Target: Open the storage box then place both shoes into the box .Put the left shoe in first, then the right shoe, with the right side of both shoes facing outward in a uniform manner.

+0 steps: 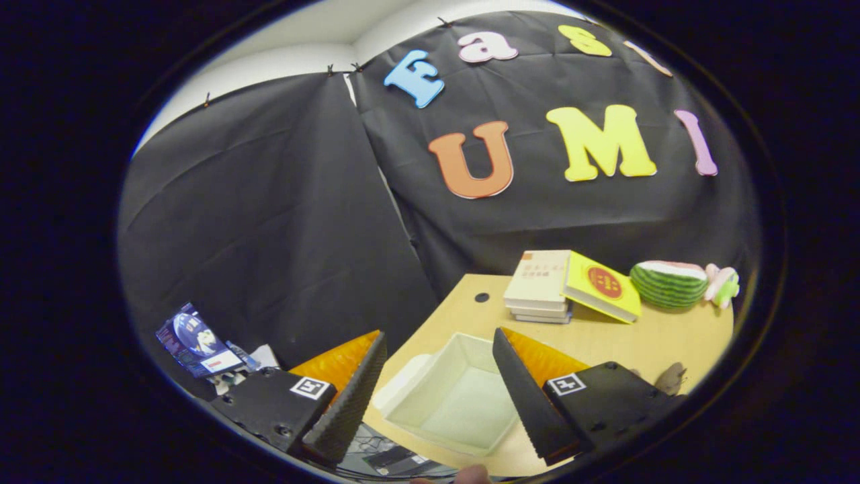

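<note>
Gripper view: I held the gripper (433, 396) above the near corner of the wooden counter (605, 343), its fingers (349, 396) spread wide and gripping nothing. Between them sat the white storage box (457, 396), open-topped, its inside bare and pale; a white flap or lid (400, 383) leaned off its side toward 9 o'clock, just beside the left finger.

Beyond the box, toward 1 o'clock, a stack of pale books (541, 289) rested on the counter, and a yellow book (601, 286) with a red round emblem leaned tilted against the stack's 3 o'clock side. Further toward 2 o'clock lay a watermelon-slice toy (668, 282), with a small pink-and-green toy (722, 284) touching its far end. A small dark hole (482, 297) marked the counter at 12 o'clock from the box.

Off the counter, at 9 o'clock from the left finger, a blue printed package (195, 339) lay among loose papers. A small grey-brown object (672, 378) sat at 3 o'clock, by the right finger's mount; I could not tell what it was.
</note>
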A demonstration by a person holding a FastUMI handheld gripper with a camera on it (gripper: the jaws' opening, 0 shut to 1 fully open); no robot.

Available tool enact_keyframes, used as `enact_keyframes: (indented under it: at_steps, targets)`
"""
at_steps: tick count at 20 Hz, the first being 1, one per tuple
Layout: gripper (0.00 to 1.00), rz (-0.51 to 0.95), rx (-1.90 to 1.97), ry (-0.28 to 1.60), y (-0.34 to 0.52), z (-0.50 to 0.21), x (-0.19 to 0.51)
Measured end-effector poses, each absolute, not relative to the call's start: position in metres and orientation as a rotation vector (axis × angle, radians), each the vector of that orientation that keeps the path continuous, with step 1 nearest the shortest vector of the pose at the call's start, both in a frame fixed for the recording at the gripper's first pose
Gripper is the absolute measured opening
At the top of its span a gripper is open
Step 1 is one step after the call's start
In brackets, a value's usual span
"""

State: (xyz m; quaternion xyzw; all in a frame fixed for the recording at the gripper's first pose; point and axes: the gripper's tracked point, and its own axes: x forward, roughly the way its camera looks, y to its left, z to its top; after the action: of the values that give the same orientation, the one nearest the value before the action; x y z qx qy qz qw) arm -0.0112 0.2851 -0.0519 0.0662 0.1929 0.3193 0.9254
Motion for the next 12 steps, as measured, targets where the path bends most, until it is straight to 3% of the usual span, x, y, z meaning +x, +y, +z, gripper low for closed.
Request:
enact_keyframes:
  at_steps: [6,12]
  targets:
    - [1.00,0.472,0.082,0.402,0.163,-0.065,0.007]
    - [1.00,0.323,0.072,0.536,0.055,-0.118,0.026]
